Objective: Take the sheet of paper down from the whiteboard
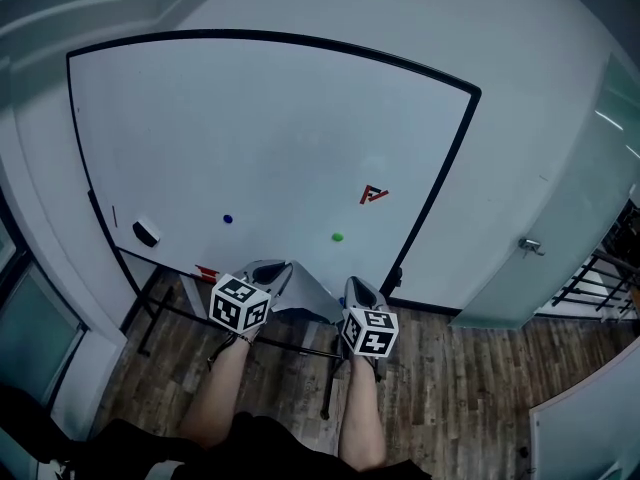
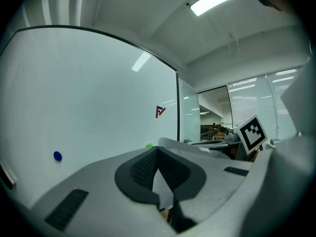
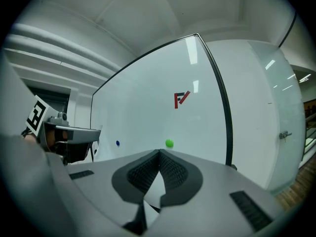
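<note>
Holds the sheet of paper (image 1: 305, 306) off the whiteboard (image 1: 250, 138), in front of its lower edge, roughly flat, long axis running left to right between the hands. Clamps one end in the left gripper (image 1: 283, 268) and the other in the right gripper (image 1: 356, 285), pads pressed together on it. Faces a blue magnet (image 1: 227, 220), a green magnet (image 1: 337, 237) and a red mark (image 1: 373, 195) on the board, nothing between. Holds both forearms side by side, grippers aimed level at the board

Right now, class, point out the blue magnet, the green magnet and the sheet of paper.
blue magnet (image 1: 227, 220), head view, its centre.
green magnet (image 1: 337, 237), head view, its centre.
sheet of paper (image 1: 306, 303), head view, its bare middle.
</note>
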